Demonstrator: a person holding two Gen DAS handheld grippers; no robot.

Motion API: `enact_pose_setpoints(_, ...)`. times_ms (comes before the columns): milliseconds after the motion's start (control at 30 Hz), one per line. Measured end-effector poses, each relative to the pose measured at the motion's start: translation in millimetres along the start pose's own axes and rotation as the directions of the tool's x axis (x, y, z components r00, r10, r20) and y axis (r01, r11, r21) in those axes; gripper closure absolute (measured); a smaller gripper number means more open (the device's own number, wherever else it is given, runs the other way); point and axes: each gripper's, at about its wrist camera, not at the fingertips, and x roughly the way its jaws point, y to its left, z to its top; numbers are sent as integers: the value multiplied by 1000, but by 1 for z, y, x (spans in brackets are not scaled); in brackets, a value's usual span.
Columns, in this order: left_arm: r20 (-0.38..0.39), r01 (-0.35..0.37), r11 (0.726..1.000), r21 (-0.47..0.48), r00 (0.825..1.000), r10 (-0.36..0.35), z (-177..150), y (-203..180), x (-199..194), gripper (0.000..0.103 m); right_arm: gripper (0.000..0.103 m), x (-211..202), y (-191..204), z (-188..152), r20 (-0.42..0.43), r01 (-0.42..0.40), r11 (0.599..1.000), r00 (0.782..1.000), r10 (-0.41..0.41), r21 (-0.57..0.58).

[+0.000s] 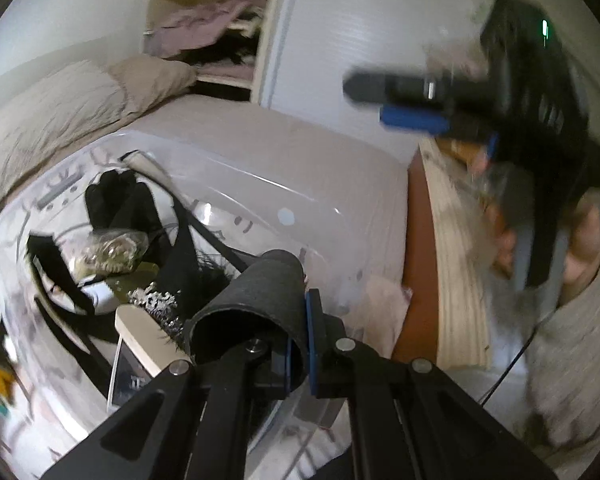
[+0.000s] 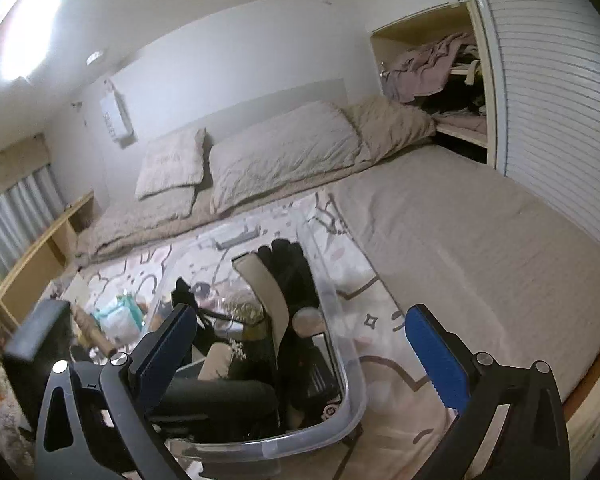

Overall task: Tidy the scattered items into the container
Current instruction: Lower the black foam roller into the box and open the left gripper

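Observation:
A clear plastic bin (image 1: 260,184) sits on the bed and holds black gloves (image 1: 116,200), black straps, a bag of small bits (image 1: 108,252) and a wooden brush (image 1: 148,340). My left gripper (image 1: 300,344) is shut on a black tube (image 1: 248,304) held over the bin's near rim. My right gripper (image 2: 300,340) is open and empty above the bin (image 2: 340,344); it also shows blurred in the left wrist view (image 1: 404,104). In the right wrist view the black tube (image 2: 220,400) lies low in the bin's near end.
The bed has a beige mattress (image 2: 480,240), pillows (image 2: 284,156) and a patterned sheet (image 2: 380,320). Loose items (image 2: 116,316) lie left of the bin. An open closet (image 2: 440,76) with clothes is behind. A wooden bed frame (image 1: 452,280) runs at right.

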Motion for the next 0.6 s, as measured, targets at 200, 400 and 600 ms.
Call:
enact_pose_setpoints(200,-132,-21,989,146,990,41,15,-17,20,97,0,-11,-7,8,33,-1,1000,999,0,27)
enact_pose_setpoints(400,-270,-29,957,290,956,111,36,-32,38,97,0,-22,-15,14,63,9,999,998,-12,45)
enact_pose_setpoints(600,-417,27,902,431,892,173,48,-48,63,95,0,-34,-30,22,83,8,997,996,-15,83)
